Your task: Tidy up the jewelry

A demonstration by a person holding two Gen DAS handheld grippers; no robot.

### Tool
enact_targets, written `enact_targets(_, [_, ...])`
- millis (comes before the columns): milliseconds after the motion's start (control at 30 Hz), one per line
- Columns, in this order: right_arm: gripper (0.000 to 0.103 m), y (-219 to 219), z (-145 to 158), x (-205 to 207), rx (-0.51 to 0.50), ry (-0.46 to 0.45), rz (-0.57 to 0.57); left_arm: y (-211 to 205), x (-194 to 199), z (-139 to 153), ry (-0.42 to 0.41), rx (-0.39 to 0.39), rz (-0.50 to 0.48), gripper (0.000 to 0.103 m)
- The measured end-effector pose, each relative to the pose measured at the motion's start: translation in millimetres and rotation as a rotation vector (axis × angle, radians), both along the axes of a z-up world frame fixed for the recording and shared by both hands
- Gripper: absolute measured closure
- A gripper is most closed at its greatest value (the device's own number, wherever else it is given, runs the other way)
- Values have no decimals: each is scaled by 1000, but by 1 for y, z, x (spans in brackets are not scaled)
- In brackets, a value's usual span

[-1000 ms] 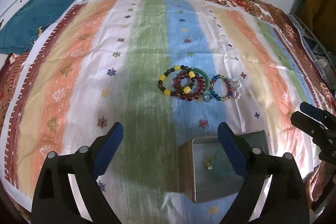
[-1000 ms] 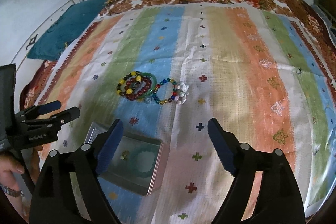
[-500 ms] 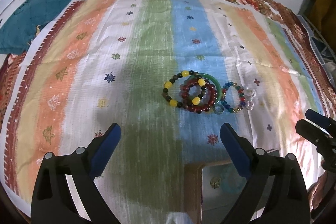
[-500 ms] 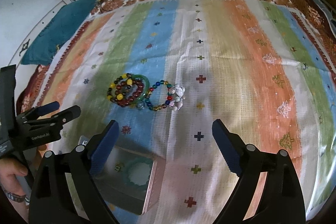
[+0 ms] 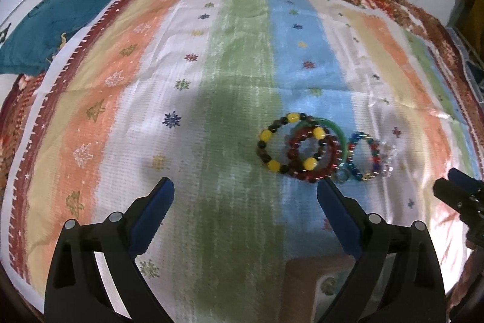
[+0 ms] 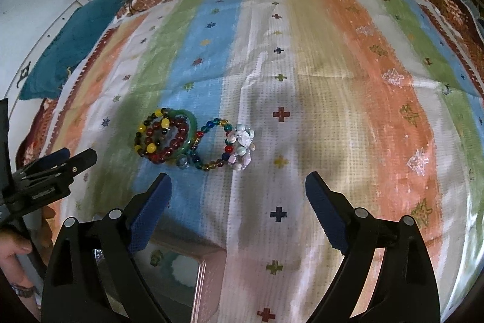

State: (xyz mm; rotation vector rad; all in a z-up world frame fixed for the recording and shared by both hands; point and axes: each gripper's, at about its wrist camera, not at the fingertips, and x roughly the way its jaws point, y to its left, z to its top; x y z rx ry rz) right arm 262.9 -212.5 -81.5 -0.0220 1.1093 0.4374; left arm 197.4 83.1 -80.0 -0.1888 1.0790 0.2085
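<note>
- The jewelry lies in a tight row on the striped cloth (image 6: pixel 302 99) spread over a bed, ahead of both pairs of fingers and touching none of them.
- From the right gripper (image 6: pixel 239 196), the row sits ahead and to the left: the white bead cluster (image 6: pixel 241 148) is nearest its midline, then the multicoloured bracelet (image 6: pixel 211 144), then the pile of the green bangle (image 6: pixel 189 123), dark red bracelet (image 6: pixel 172 141) and yellow-and-dark bracelet (image 6: pixel 148 132).
- From the left gripper (image 5: pixel 245 196), the same row sits ahead and to the right; the yellow-and-dark bracelet (image 5: pixel 272 141) is its closest piece.
- The row's long axis runs crosswise to both pairs of fingers.
- Both pairs of fingers stand wide apart with nothing between them.
- I judge the right gripper better lined up for the white cluster, the left for the stacked pile.
- A small ring (image 6: pixel 182 162) lies at the near edge of the pile.
- The open metal box (image 6: pixel 181 265) sits under and behind the right fingers, already holding a greenish ring-shaped piece and a small item.
- The bracelets overlap, so lifting one may drag its neighbours.
- A teal pillow (image 5: pixel 60 20) lies far off at the upper left, out of the way.
</note>
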Motion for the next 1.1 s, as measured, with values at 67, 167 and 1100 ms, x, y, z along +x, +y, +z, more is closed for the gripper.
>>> enact_targets(67, [12,0,-4,3,-10,5,-4,2,3,-4,6,9,5,9])
enact_targets(167, [12,0,-8,8,-14,13,-8,3,7,-9,15,3,2,9])
enact_targets(1100, [12,14,-45,41,-109,28,5,12,44,-50,60,8,-5,9])
